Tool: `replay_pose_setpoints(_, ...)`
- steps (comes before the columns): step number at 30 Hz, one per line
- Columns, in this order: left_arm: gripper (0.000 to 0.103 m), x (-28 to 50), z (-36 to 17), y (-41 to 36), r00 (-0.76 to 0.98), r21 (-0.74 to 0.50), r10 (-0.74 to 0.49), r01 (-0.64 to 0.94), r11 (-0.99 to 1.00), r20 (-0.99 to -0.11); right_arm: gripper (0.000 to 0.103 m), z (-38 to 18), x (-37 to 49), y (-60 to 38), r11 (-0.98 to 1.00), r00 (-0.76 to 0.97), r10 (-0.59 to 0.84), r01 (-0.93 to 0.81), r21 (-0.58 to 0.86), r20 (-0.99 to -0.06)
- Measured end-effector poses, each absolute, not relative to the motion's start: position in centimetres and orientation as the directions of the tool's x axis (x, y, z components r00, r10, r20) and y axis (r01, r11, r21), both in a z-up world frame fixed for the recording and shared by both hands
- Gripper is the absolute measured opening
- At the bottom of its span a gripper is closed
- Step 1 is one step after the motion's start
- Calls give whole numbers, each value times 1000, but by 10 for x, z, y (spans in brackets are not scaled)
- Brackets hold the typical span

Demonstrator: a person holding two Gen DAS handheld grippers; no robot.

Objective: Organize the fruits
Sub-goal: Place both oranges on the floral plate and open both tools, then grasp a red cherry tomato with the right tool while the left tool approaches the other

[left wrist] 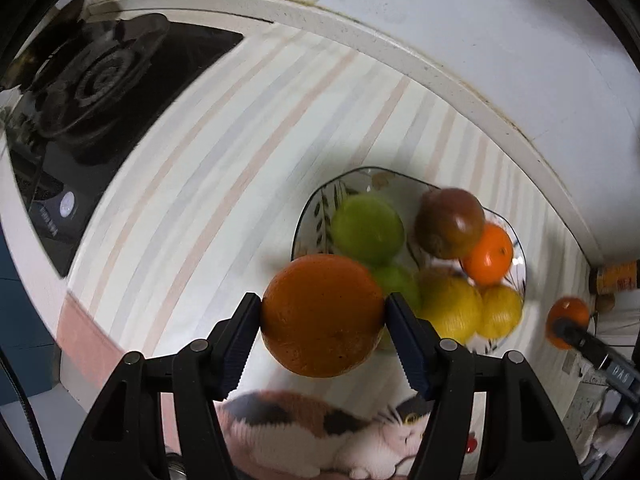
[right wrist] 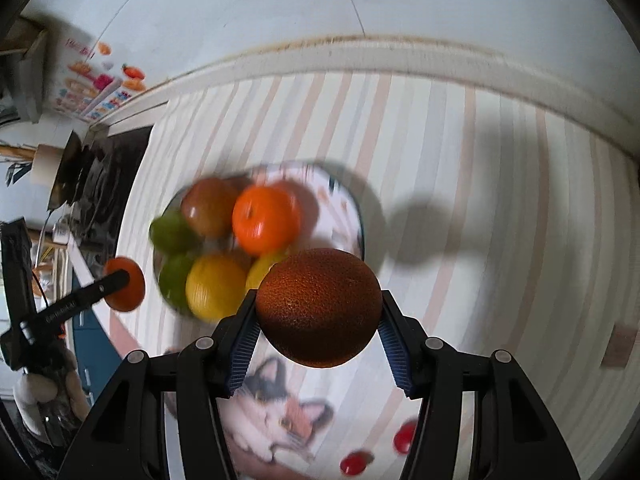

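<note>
Oranges sit clamped between both grippers' fingers: left orange (left wrist: 322,316), right orange (right wrist: 318,307), above the cloth

Both views ride on a tool and look steeply down along its two fingers at the striped counter (left wrist: 224,184); the left wrist view sits close above it, with the fruit plate (left wrist: 316,216) toward three o'clock and the stove (left wrist: 100,80) at ten; the right wrist view hangs equally near, its plate toward nine o'clock; both share plate, counter, stove and back wall (right wrist: 400,4); each catches the other tool at its edge.
</note>
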State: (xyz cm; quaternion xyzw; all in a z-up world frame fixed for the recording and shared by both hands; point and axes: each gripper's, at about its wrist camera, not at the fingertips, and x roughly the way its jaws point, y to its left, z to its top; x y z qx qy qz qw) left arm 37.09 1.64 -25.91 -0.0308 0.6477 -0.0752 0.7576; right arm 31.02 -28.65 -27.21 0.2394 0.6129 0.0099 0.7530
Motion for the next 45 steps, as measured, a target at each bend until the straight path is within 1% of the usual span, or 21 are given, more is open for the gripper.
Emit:
replay_pose_setpoints(6,62,399,-286,11,93,-158,-161,34,987,-983,59,-293,364,-290,900,184,289,282,332,-939)
replay_pose_setpoints(9,61,400,-287,7,81,-173,-176,45,984,-981,60,-304,372,-287,906,161,284,279,320,-945)
replay_pose_setpoints(12,62,402,-285,3,82,-173,-178,57,983,-981,60,-313,377,-284,909,133,287,276,313,-949)
replay_pose_setpoints(17,62,406,-282,5,69,-184,-186,35,982,-980,60,-327,373,-282,899,94,312,292,326,-945)
replay_pose_setpoints(18,62,406,-279,6,76,-178,-180,31,984,-981,64,-329,372,-283,896,87,314,301,326,-945)
replay_pose_setpoints(19,62,404,-275,8,82,-174,-175,28,984,-981,73,-329,371,-284,893,90,317,306,329,-944)
replay_pose_setpoints(20,62,404,-272,10,89,-172,-174,26,985,-981,76,-328,369,-286,891,98,320,309,334,-942)
replay_pose_setpoints(22,69,404,-266,10,106,-151,-154,30,988,-982,81,-323,366,-290,884,108,324,318,342,-940)
replay_pose_setpoints(24,82,403,-261,11,120,-139,-142,32,990,-982,82,-318,364,-292,882,117,324,321,344,-939)
replay_pose_setpoints(26,87,401,-256,10,136,-118,-122,38,992,-983,91,-309,358,-292,888,125,308,317,332,-943)
replay_pose_setpoints(27,87,398,-254,9,143,-107,-112,45,993,-983,95,-304,355,-291,895,126,294,312,319,-948)
replay_pose_setpoints(29,88,391,-249,7,165,-77,-85,59,995,-983,95,-293,345,-285,920,126,236,291,263,-964)
replay_pose_setpoints(30,95,387,-247,4,178,-60,-71,68,996,-982,95,-288,342,-282,927,128,222,281,250,-967)
replay_pose_setpoints(32,100,377,-244,2,194,-39,-54,79,996,-980,95,-278,331,-274,938,136,199,259,229,-970)
replay_pose_setpoints(39,100,339,-230,-7,219,-40,-62,102,994,-974,95,-247,286,-255,960,174,160,201,194,-972)
replay_pose_setpoints(45,100,302,-196,-18,310,-9,-49,130,991,-950,95,-213,250,-240,968,230,157,158,196,-960)
